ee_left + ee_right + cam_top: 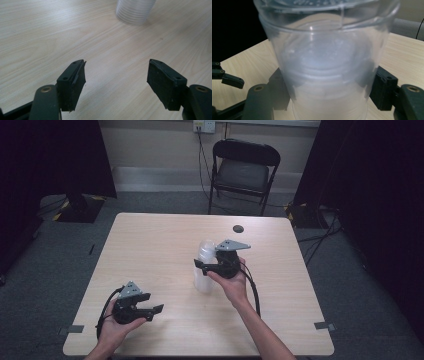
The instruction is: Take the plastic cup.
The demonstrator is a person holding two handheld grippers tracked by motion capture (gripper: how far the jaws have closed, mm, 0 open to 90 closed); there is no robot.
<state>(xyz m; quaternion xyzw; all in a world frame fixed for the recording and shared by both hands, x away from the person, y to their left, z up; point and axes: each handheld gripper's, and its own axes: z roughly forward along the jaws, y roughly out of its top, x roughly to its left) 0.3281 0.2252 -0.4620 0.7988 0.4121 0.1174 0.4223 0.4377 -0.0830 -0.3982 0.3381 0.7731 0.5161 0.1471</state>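
2 grippers: yours, both over the tabletop.
Right gripper: jaws clasp the cup stack.
Left gripper: jaws released, nearer you than the cup stack.

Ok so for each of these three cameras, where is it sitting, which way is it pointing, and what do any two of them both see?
High view: above the person's side, looking forward and down at the table; both forearms, left gripper and right gripper show.
Left gripper view: rides the left gripper, looking along its open jaws over bare tabletop toward the stack of cups.
Right gripper view: rides the right gripper, its jaws either side of the stack of cups, the left gripper beyond.
Shared: all see the cups and table.
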